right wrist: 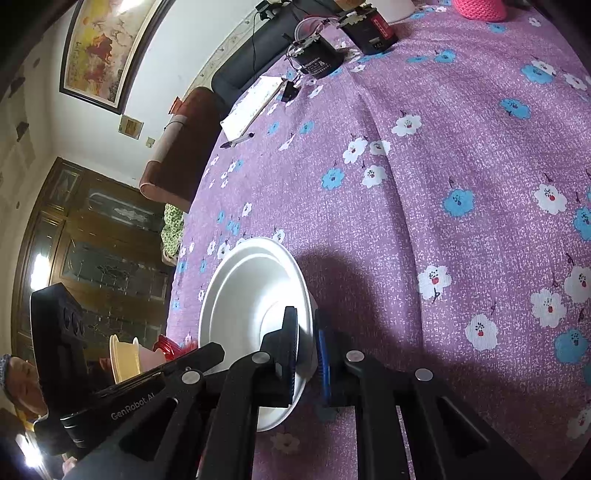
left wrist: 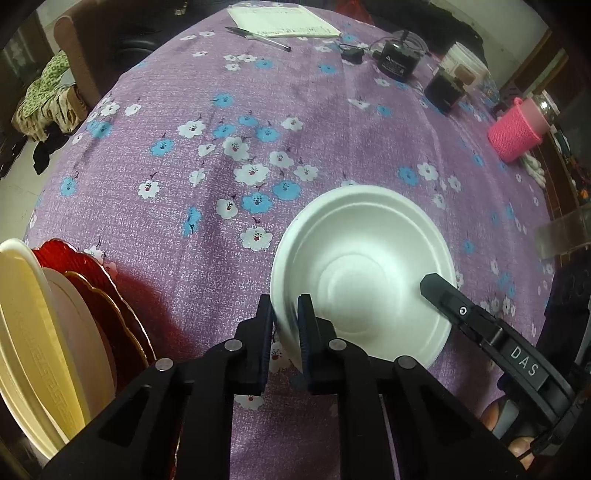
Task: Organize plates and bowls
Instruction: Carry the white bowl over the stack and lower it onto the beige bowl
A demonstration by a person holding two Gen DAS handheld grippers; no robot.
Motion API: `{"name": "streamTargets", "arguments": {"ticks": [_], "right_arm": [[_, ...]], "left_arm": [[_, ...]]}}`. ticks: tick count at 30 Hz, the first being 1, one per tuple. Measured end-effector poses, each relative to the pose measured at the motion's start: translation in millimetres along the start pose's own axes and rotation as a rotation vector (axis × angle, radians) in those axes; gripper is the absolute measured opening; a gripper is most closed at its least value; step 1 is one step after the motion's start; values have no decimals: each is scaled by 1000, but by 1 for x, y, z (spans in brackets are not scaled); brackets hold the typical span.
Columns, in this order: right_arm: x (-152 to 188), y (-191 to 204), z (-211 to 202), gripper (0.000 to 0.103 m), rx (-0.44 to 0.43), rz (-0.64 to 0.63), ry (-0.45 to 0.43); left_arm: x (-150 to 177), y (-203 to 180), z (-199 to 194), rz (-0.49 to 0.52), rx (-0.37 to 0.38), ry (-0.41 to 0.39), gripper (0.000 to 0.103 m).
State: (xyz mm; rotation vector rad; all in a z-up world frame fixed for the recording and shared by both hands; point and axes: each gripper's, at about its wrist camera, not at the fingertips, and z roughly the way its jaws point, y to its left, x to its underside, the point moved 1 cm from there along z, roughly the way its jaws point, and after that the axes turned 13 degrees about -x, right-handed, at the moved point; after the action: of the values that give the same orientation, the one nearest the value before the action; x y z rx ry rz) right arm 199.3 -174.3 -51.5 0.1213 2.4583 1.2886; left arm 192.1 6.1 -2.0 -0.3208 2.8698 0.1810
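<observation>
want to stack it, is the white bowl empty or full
Empty: the white bowl shows only its bare ringed bottom in both views.

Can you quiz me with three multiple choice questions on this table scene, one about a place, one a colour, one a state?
1. Where does the stack of plates stand in the left wrist view?
A. left of the white bowl
B. inside the bowl
C. beside the notepad

2. What colour is the knitted cover at the table's right edge?
A. green
B. pink
C. yellow

3. How do the left tongs stand?
A. wide open above the bowl
B. shut on the bowl's rim
C. shut on a pen

Answers: 1 A, the stack sits at the left edge, apart from the bowl. 2 B, it is bright pink. 3 B, one finger is inside the rim and one outside, pressing it.
</observation>
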Motion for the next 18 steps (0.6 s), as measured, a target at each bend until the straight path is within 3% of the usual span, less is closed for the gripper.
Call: {"name": "streamTargets", "arguments": {"ticks": [9, 18], "right_arm": [[1, 4, -7, 8, 10, -6, -30], [11, 16, -25, 8, 2, -45, -63]], "left_arm": [[8, -1, -7, 1, 16, -27, 11], [22, -6, -37, 24, 7, -171, 11]]}}
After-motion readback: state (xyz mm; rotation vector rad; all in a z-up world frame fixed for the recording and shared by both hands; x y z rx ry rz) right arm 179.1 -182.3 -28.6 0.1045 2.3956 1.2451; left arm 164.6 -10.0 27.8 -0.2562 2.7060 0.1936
